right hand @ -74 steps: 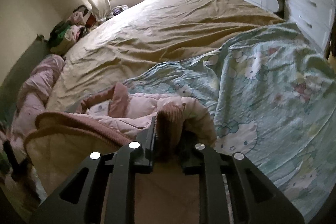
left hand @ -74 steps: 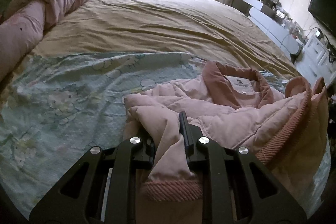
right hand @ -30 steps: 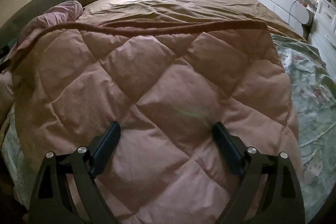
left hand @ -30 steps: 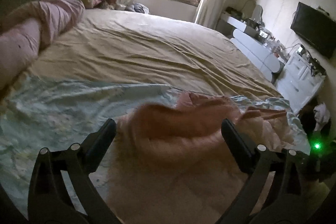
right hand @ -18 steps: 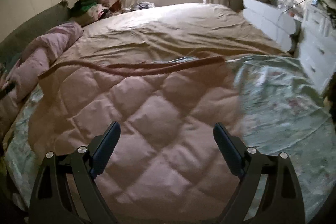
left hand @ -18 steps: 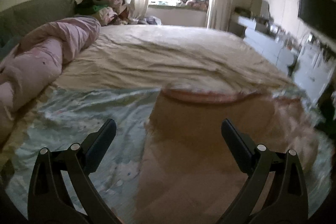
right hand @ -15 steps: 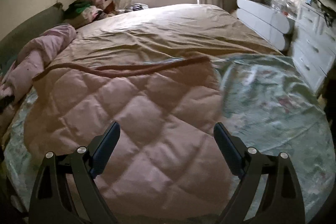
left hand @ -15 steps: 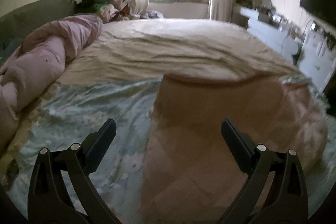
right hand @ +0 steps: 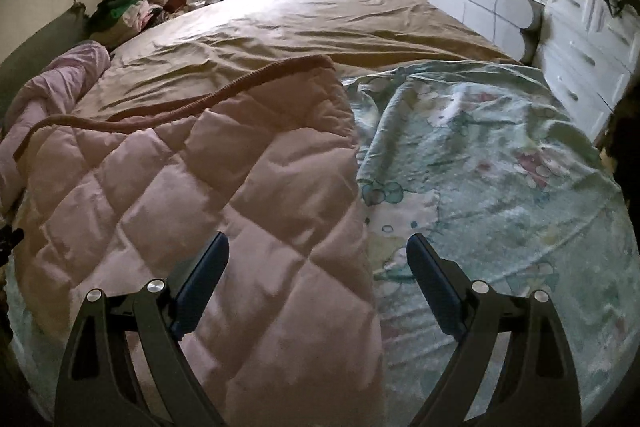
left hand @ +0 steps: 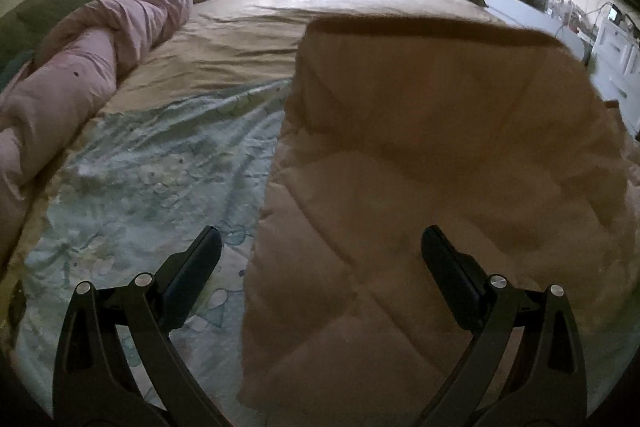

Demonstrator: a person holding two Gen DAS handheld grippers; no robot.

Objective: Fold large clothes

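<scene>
Now both grippers, left gripper [left hand: 320, 251] and right gripper [right hand: 318, 255], fingers wide apart, empty, above pink quilted jacket [right hand: 192, 195].

Cartoon-print sheet [right hand: 500, 167] over tan bedspread [right hand: 320, 23] — rolled pink duvet [left hand: 80, 67] alongside

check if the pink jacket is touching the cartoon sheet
Touching. The right wrist view shows the jacket lying flat on the sheet, its edge resting on the print with no gap.
</scene>
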